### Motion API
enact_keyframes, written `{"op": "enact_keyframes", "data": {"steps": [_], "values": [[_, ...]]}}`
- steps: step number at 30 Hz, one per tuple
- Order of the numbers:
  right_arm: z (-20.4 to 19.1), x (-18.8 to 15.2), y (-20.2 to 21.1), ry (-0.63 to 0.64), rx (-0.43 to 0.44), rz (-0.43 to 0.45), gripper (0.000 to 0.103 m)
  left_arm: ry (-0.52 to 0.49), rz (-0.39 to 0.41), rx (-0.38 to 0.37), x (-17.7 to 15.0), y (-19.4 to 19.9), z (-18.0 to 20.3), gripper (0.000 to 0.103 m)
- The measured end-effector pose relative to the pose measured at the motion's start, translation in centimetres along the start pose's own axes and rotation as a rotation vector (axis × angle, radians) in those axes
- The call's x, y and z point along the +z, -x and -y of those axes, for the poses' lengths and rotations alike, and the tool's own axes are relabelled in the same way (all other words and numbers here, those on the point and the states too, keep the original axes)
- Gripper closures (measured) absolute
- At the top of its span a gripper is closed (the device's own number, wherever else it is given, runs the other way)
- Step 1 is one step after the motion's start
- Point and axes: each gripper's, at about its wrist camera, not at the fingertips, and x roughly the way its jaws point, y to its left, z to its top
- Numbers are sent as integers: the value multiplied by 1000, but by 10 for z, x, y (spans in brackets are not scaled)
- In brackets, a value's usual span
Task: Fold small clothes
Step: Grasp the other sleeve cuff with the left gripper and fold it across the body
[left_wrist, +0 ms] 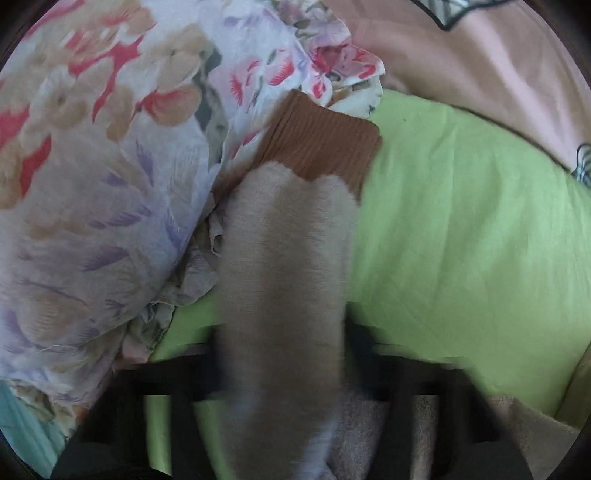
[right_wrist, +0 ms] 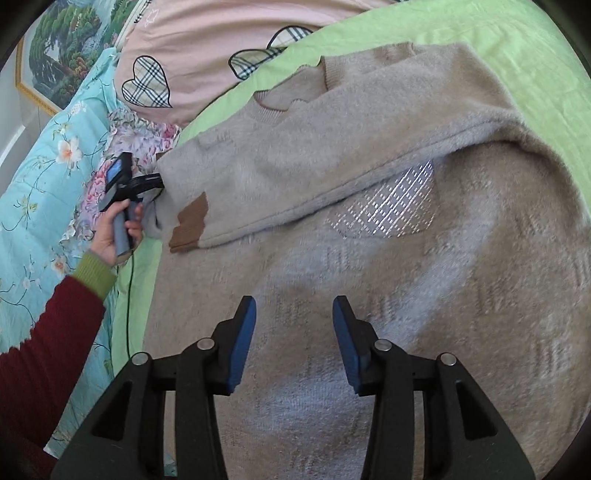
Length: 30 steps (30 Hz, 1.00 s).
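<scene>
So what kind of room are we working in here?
Most likely a bedroom: the beige sweater lies on a bed's green sheet, beside a heart-patterned pink quilt and a floral turquoise quilt.

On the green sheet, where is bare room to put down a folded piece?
The green sheet is bare between the sleeve's brown cuff and the pink quilt. The sweater covers the middle; the floral cloth crowds the sleeve's other side.
</scene>
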Motion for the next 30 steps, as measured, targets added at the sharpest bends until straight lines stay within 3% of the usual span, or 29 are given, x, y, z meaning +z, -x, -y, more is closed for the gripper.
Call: {"op": "enact_keyframes", "data": {"steps": [1,4,10,14,18,24,30], "values": [[-1,-1,-2,0,-4,-3,58,10,7,-21,-1,2,-3,90],[-2,-2,-4,11,-16,-6,58,21,71,-88,-14,26,-7,92],[-9,-7,-4,18,3,5,58,27,224,-309,-61,116,7,92],[-13,-12,0,20,18,15,58,-20,324,-477,-99,186,48,92],[-6,-13,12,-10,10,60,58,-100,373,-622,-132,234,110,92],[11,-9,38,-47,-23,124,58,-229,299,-670,-170,221,213,92],[29,-8,54,-80,-43,158,58,-316,212,-665,-209,193,270,91]]}}
